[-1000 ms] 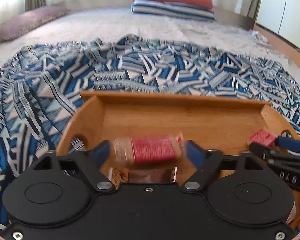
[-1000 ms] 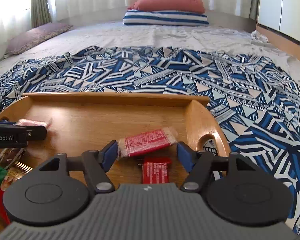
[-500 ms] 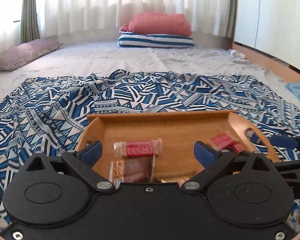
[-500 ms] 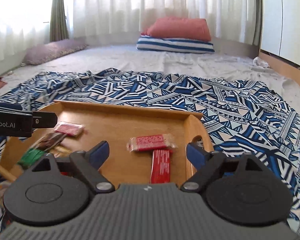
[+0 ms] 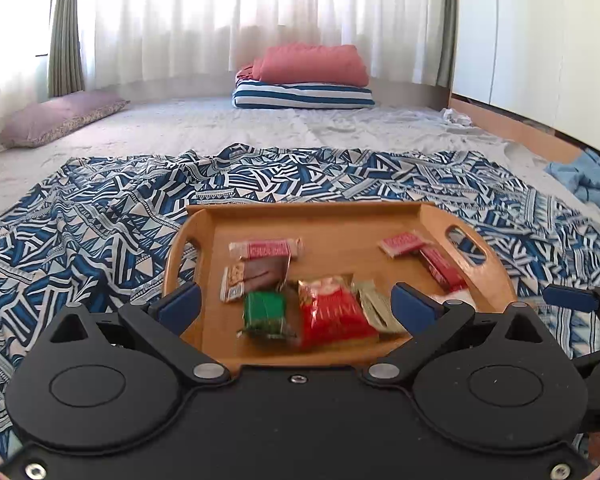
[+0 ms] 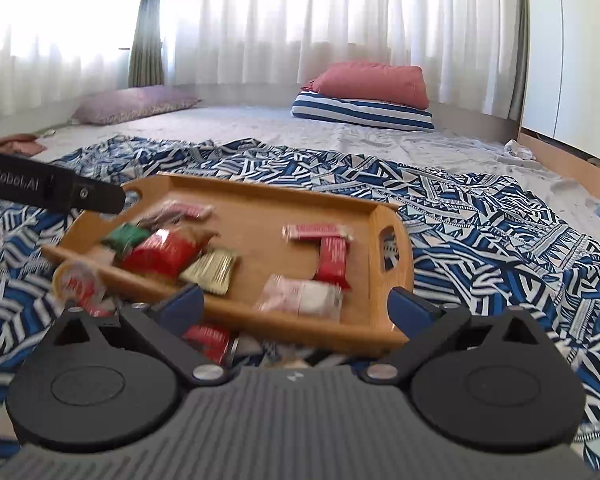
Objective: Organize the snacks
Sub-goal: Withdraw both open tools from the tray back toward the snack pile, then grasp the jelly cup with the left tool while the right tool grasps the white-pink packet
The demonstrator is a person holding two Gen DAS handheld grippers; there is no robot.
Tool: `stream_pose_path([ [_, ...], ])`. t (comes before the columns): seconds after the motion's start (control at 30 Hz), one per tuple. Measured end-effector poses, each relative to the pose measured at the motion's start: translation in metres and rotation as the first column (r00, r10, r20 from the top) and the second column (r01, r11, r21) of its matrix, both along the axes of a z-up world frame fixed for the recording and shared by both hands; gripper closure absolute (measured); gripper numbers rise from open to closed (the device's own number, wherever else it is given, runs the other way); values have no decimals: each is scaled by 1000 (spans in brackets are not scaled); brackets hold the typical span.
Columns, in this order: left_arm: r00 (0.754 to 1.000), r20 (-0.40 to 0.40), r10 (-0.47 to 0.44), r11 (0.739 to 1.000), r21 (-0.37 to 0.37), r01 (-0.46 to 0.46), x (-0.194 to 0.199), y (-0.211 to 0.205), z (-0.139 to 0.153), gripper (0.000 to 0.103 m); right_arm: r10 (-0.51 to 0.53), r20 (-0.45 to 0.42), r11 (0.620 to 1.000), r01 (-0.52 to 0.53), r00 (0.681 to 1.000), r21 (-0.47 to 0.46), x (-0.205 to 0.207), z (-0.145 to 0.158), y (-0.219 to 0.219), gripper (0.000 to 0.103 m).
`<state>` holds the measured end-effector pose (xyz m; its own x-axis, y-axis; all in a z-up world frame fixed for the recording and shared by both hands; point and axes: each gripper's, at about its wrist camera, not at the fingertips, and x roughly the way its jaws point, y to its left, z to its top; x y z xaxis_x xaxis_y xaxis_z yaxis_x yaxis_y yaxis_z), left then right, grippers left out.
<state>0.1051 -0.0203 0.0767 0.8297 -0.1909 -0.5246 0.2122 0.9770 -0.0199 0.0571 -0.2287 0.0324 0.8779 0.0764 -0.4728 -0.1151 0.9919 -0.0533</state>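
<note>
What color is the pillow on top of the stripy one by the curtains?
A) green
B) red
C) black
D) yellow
B: in the left wrist view a red pillow lies on top of the blue-and-white striped pillow by the white curtains, far behind the wooden tray of snacks.

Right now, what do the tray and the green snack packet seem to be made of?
The tray looks like wood, maybe bamboo: warm honey colour, smooth satin finish, cut-out handles. The green snack packet looks like thin plastic or foil film: it is glossy and crinkled, but blur hides the details.
</note>
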Motion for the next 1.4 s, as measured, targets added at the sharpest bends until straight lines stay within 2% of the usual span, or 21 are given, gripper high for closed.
stream_pose_path([
  [0.13,1000,9,6,999,41,-7,-16,-3,-1,2,5,-3,1000,-5,1000,-19,-15,-4,1,0],
  [0.4,1000,-21,8,999,41,-7,-40,-4,-4,2,1,-2,1000,-1,1000,7,-35,-6,-2,0],
  [0.57,999,-47,4,1000,16,-3,-57,-1,-7,2,15,-9,1000,-15,1000,1,-50,-13,-1,0],
  [0.8,997,-78,8,1000,30,-5,-65,-1,-19,2,35,-24,999,-34,999,9,-61,-23,5,0],
  [1.07,990,-114,82,997,16,-80,-47,8,-32,19,20,-19,1000,-21,1000,-6,-58,-33,31,0],
  [1.2,988,-113,108,994,15,-107,-32,14,-34,22,8,-33,1000,-7,999,30,-49,-36,39,0],
  [1.4,968,-195,160,983,-55,-174,-5,26,-46,36,-7,-29,997,9,1000,70,-41,-40,44,0],
])
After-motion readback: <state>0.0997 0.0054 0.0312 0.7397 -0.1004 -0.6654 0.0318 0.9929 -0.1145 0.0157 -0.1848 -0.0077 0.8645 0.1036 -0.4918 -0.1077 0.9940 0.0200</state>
